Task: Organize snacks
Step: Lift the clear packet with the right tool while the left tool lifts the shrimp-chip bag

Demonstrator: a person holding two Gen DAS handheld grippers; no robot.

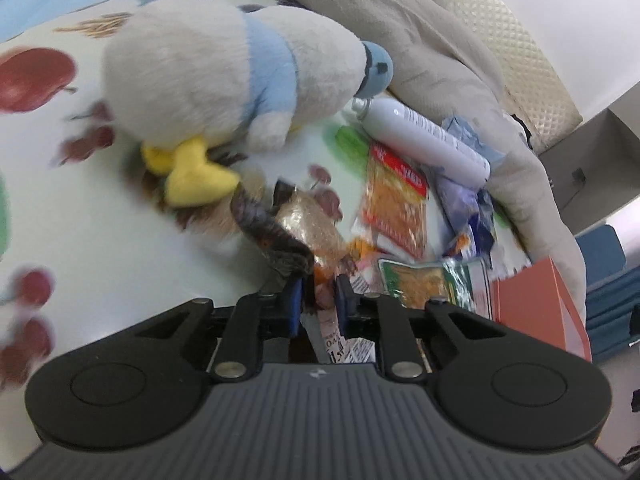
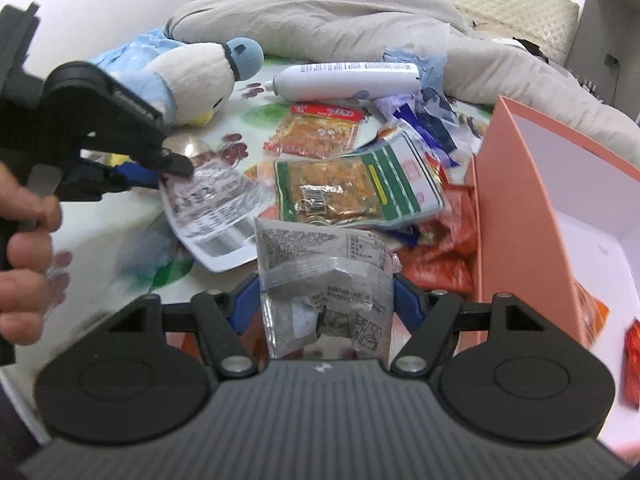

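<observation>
In the left wrist view my left gripper (image 1: 319,296) is shut on a clear snack packet (image 1: 304,232) with brown contents, which sticks out ahead of the blue pads. The right wrist view shows that same gripper (image 2: 168,174) at the left, pinching the packet's printed side (image 2: 216,208), with a hand on its handle. My right gripper (image 2: 326,300) is shut on a grey see-through packet (image 2: 324,276) that stands upright between its pads. A salmon-pink box (image 2: 516,208) is open just to the right, also visible as the box (image 1: 536,304).
On the fruit-print cloth (image 2: 120,224) lie a green-edged packet (image 2: 352,188), a red-orange packet (image 2: 316,132), red packets (image 2: 440,264) and blue wrappers (image 2: 432,120). Behind them are a white spray can (image 2: 344,80), a plush toy (image 2: 192,76) and a grey blanket (image 2: 320,12).
</observation>
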